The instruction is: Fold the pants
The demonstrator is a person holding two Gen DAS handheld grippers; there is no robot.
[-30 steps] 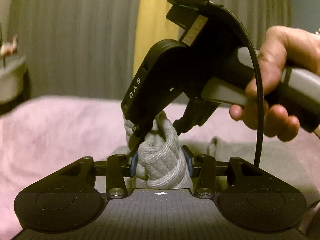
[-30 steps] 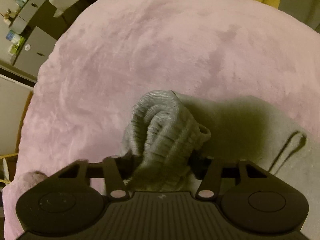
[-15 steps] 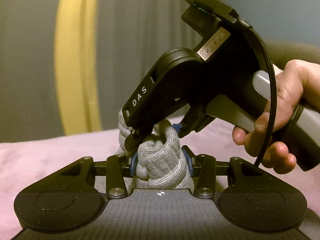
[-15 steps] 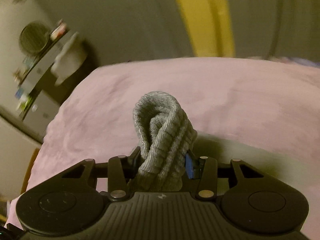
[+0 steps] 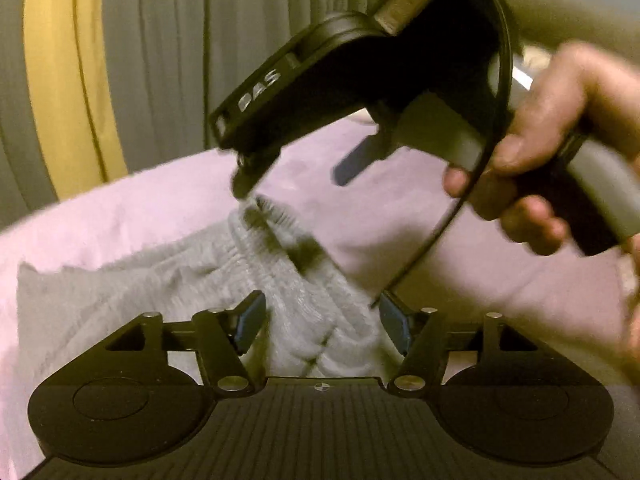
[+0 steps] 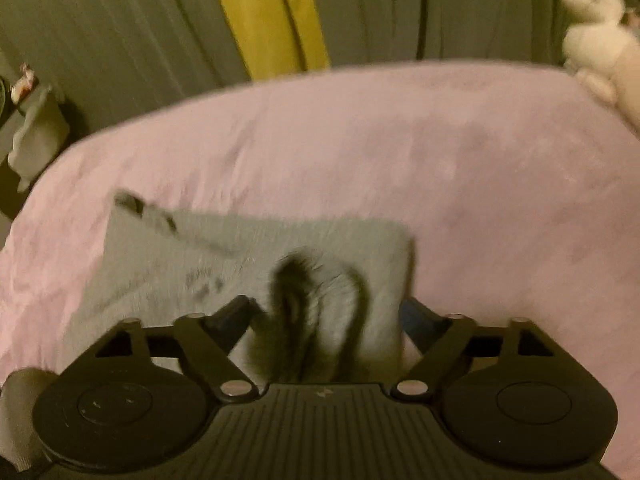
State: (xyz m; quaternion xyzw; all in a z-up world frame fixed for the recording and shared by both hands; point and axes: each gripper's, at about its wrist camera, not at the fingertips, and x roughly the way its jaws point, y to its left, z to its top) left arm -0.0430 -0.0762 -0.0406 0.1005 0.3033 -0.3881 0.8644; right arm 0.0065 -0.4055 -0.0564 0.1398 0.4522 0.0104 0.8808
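Both tools have let go since a moment ago: the left tool (image 5: 322,322) and right tool (image 6: 326,314) gape wide, empty, above the grey pants (image 6: 240,256) lying folded mid-bed (image 6: 460,160) directly ahead.

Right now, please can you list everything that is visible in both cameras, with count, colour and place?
pants: one, grey, lying folded on the blanket, with the ribbed waistband between the open tongs
blanket: one, pink, covering the bed under the pants
curtain: grey with one yellow strip, behind the bed
soft toy: one, white, at the far right edge of the bed
furniture: pale and blurred, at the left beyond the bed; I cannot tell what it is
left tongs: black with blue pads, open, over the waistband
right tongs: black, open, over the waistband
right hand: one, holding the grey handle of the right tongs
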